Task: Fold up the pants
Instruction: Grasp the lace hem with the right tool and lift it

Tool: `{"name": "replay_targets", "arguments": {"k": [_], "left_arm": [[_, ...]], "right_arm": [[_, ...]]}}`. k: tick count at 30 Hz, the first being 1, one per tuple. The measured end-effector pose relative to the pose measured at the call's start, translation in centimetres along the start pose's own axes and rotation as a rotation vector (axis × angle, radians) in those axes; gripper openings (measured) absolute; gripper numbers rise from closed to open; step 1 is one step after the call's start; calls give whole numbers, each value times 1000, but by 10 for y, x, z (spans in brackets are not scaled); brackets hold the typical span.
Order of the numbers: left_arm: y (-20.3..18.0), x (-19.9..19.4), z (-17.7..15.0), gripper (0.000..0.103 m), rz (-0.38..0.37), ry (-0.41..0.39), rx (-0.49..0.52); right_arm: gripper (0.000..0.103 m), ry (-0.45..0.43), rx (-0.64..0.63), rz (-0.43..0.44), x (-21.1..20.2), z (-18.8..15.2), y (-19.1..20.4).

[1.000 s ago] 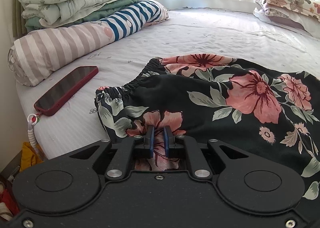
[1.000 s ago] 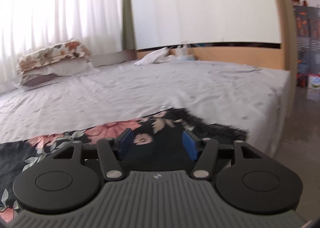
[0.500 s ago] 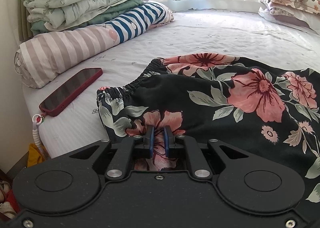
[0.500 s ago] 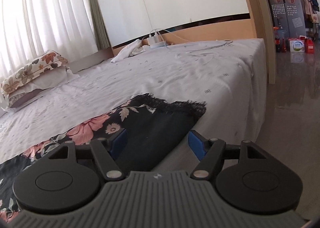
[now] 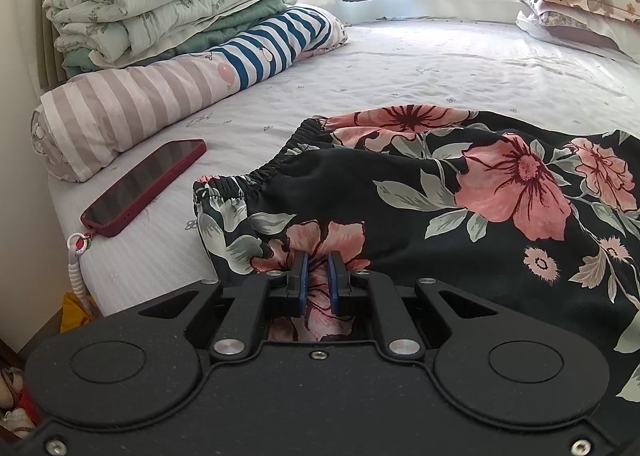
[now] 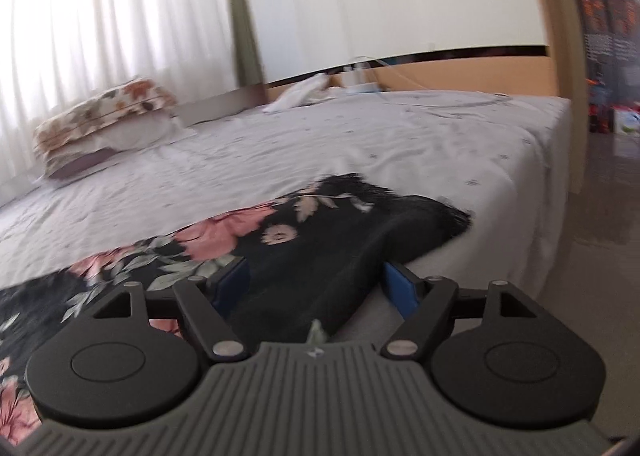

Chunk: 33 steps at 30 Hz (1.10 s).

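1. Since half a second ago, the right gripper (image 6: 316, 280) has swung back toward the window side: the floral pillows (image 6: 104, 123) are again wide in its view, and the dark hem end of the pants (image 6: 352, 228) lies closer between its fingers. The left gripper (image 5: 318, 276) has hardly moved.
2. Hard to see: the right wrist view is blurred, so I cannot tell if the blue pads (image 6: 400, 288) touch the cloth. The lower part of the pants is hidden behind both gripper bodies, and the right edge is cut off in the left wrist view.
3. Left gripper: its two fingers are nearly together and pinch a fold of the pants (image 5: 440, 207), just below the elastic waistband (image 5: 256, 175).
4. Right gripper: its fingers stand wide apart, one on each side of the leg end, gripping nothing.
5. The pants lie flat on the bed (image 5: 420, 67), near its front edge, waistband to the left and hem to the right.
6. Count: one pair of pants, one red phone (image 5: 144, 185), two stacked pillows, one pile of folded blankets (image 5: 160, 3), one striped roll (image 5: 120, 111).
7. Only the left wrist view shows the phone, the blankets and the waistband. Only the right wrist view shows the hem, the wooden bed frame (image 6: 460, 75) and the floor (image 6: 608, 215).
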<state>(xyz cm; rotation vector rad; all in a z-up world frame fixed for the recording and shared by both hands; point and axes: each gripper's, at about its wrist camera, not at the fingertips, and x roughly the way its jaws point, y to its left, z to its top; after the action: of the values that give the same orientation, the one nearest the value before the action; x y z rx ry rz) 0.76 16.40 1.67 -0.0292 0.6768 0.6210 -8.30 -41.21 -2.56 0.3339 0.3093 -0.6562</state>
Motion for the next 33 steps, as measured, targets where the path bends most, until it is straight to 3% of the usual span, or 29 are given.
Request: {"name": "replay_targets", "arguments": {"k": [6,10,15,20,23,28,33], "left_arm": [[-2,0,-1,12,7,-2,9],[-2,0,-1,12,6,-2,10],[-3,0,0,12,8,-1,12],[-3,0,0,12,5,-2,11],[-3,0,-1,12,5,-3,9],[-3,0,-1,12,15,-5,21],[-2,0,-1,12,5,-1,14]], "right_arm": [[85,5,89,-157,16,9,-17],[85,27,219,-199,30,11,-40],[85,-57,103,-217,32,18,-28],[86,3,90,-216,58,36,-32],[81,32,134,-139,62,41,-40],[81,81,94,122,51,31,-27],[81,106,66,188,40,21,-11]]}}
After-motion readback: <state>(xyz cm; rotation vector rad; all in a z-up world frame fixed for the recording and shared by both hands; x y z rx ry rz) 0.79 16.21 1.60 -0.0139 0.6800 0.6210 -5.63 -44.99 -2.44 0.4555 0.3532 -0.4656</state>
